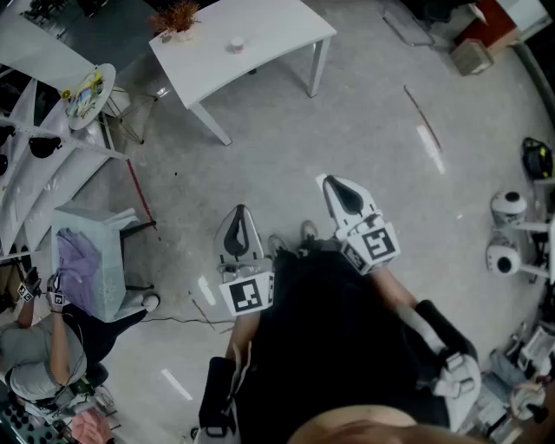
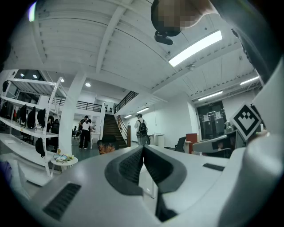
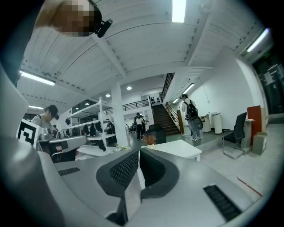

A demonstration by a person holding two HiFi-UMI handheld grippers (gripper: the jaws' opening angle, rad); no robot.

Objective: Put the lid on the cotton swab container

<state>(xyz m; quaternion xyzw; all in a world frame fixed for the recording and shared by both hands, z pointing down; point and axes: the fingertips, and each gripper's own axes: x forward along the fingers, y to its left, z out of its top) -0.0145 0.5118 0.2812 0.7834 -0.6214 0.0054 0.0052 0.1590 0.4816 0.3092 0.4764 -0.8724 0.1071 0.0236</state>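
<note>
Two closed, empty claws: left gripper (image 1: 239, 211), right gripper (image 1: 333, 182). One white table (image 1: 260, 35), grey floor (image 1: 364, 130), large hall.

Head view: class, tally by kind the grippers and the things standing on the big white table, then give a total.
Grippers: 2 (left gripper, right gripper, jaws shut on both)
Plant: 1
Container: 1
Total: 4
</note>
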